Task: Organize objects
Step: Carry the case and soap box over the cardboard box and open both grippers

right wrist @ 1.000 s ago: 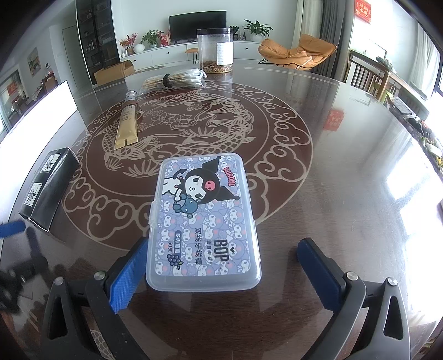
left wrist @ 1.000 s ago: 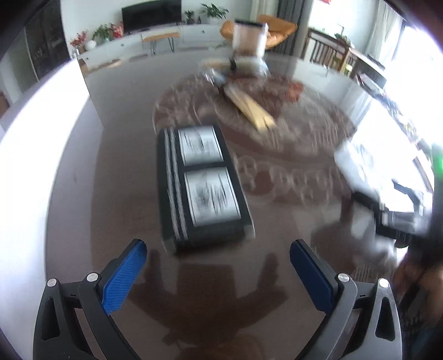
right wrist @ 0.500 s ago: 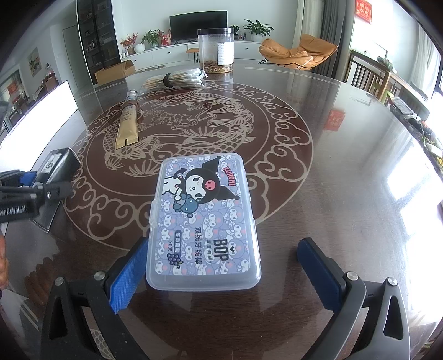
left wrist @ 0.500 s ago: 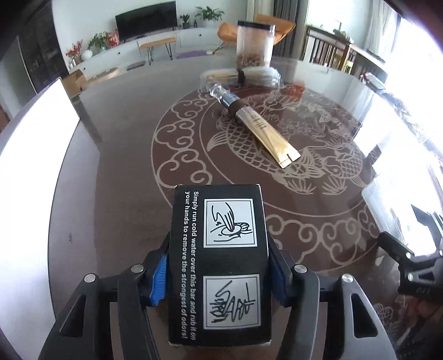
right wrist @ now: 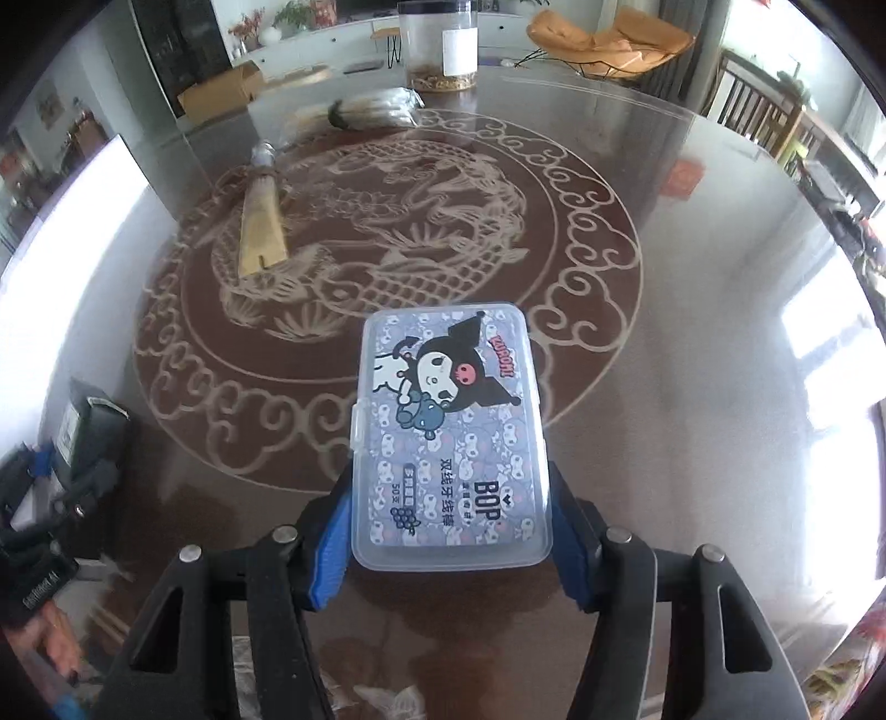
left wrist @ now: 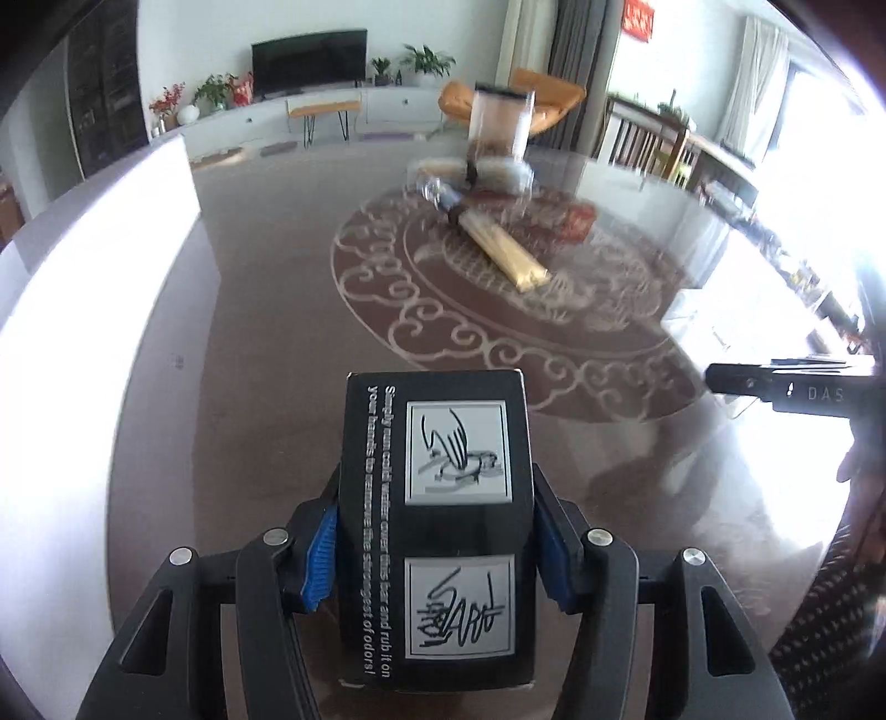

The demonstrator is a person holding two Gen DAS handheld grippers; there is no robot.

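Note:
My left gripper [left wrist: 437,554] is shut on a black box [left wrist: 437,526] with two white pictograms and holds it above the glass table top. My right gripper [right wrist: 451,531] is shut on a clear plastic floss-pick box [right wrist: 451,437] with a cartoon print and holds it off the table. The left gripper with the black box [right wrist: 91,432] also shows at the left edge of the right wrist view. The right gripper's body [left wrist: 786,387] shows at the right of the left wrist view.
On the round dragon-pattern table [right wrist: 692,387] lie a gold flat packet with a dark cap [right wrist: 263,227], a clear bundle wrapped in plastic [right wrist: 376,111] and a tall clear jar [right wrist: 440,47] at the far side. Chairs stand beyond the far edge.
My right gripper closed on the floss-pick box and lifted it. My left gripper, which closed on the black box earlier, raised it higher off the table.

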